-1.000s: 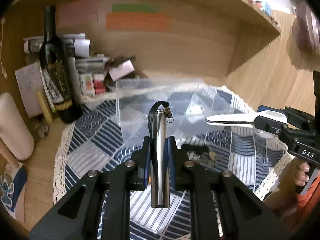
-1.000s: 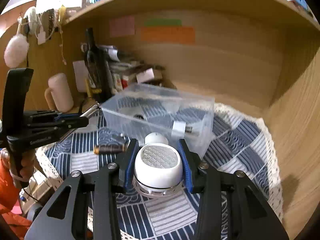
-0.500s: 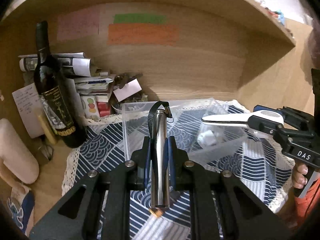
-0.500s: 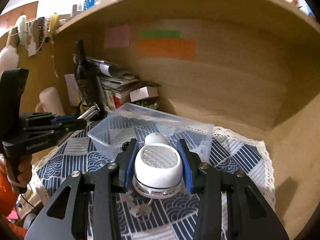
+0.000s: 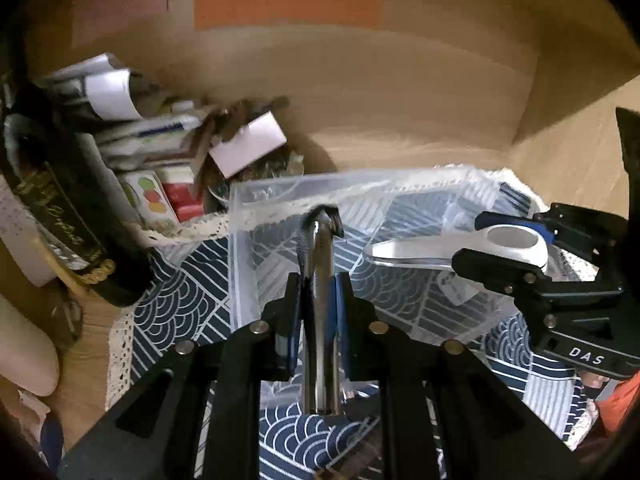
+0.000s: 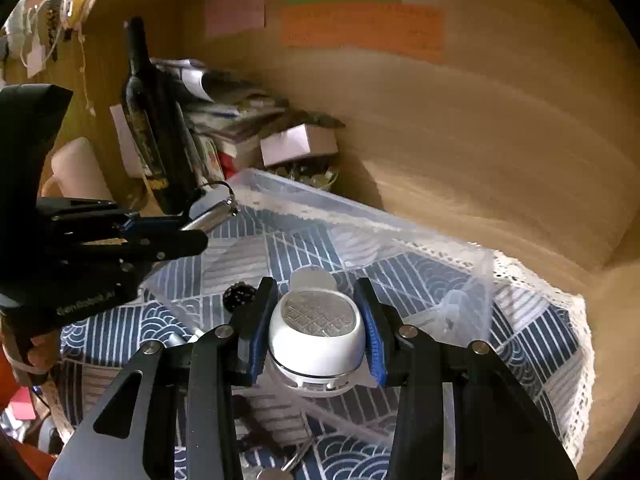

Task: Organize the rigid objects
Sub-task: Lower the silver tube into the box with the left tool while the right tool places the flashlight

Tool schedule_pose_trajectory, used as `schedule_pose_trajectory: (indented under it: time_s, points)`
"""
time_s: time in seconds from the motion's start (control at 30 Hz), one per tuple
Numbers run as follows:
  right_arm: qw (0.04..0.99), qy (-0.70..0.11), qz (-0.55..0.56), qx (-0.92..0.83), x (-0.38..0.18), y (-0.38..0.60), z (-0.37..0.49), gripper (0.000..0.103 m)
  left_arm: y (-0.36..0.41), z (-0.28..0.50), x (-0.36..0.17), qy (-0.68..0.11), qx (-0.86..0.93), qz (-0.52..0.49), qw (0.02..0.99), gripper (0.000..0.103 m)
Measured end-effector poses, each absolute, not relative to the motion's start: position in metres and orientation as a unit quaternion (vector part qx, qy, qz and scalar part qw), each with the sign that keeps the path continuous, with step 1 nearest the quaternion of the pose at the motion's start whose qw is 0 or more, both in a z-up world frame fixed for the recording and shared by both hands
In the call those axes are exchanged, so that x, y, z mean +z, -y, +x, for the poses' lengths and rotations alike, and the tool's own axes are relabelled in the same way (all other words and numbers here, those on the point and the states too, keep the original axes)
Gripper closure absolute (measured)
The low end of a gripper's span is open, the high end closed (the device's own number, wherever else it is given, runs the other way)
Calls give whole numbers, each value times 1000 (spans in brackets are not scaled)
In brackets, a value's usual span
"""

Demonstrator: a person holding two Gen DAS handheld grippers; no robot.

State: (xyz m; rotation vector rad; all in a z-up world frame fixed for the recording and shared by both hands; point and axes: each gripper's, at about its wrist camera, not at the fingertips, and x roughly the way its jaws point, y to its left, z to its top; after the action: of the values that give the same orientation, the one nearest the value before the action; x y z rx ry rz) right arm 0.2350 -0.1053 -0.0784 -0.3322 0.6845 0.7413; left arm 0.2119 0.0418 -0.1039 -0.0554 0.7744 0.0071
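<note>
My left gripper [image 5: 318, 292] is shut on a silver metal cylinder [image 5: 322, 300] with a black strap at its far end, held over the near rim of a clear plastic bin [image 5: 352, 188]. It also shows in the right wrist view [image 6: 208, 216]. My right gripper [image 6: 316, 312] is shut on a white handled device [image 6: 316, 336] with a round metal mesh face, held above the bin [image 6: 360, 216]. It shows in the left wrist view [image 5: 460, 246] at the right. A small white item [image 5: 454, 286] and a black round piece [image 6: 239, 295] lie in the bin.
The bin stands on a blue and white patterned cloth [image 5: 176, 304] in a wooden alcove. A dark wine bottle [image 6: 156, 128], stacked papers and boxes [image 5: 160, 152] and a glass bowl [image 6: 312, 174] crowd the back left. Small items lie on the cloth near me [image 6: 288, 464].
Both grippers have moved forward and lower over the bin, still holding their objects. The bin now fills more of both views.
</note>
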Motion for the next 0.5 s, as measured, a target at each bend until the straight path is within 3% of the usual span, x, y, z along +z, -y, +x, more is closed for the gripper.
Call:
schedule_pose_trajectory:
  time_s: [0.5]
  points:
    - [841, -397, -158, 331, -104, 110, 278, 66, -40, 232, -118, -399, -4, -27, 916, 87]
